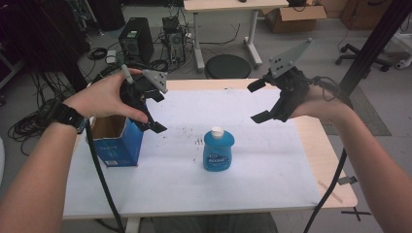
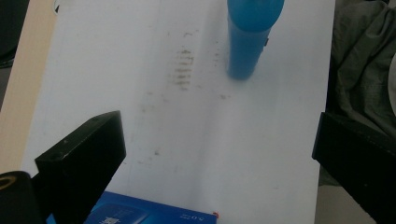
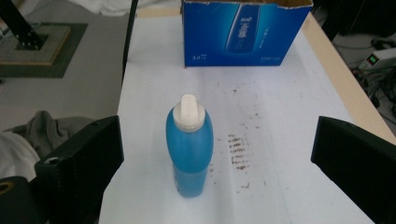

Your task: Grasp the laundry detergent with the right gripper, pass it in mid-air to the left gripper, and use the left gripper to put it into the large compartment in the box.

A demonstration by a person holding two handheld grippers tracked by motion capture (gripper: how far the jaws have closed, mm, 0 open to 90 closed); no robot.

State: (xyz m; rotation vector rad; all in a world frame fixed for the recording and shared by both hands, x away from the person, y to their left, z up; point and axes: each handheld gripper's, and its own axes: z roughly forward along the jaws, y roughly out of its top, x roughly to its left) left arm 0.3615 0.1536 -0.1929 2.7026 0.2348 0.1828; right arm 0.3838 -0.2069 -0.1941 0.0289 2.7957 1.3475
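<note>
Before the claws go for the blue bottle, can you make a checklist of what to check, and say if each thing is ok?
1. Blue bottle standing upright on the white table cover: ok.
2. White cap on the bottle: ok; whether it is snapped tight, cannot tell.
3. Left claw open and holding nothing: ok.
4. Right claw open and holding nothing: ok; the right gripper view looks straight at the bottle.
5. Blue box open at the top and standing apart from the bottle: ok.
6. Free space around the bottle for a claw to come in: ok.
</note>
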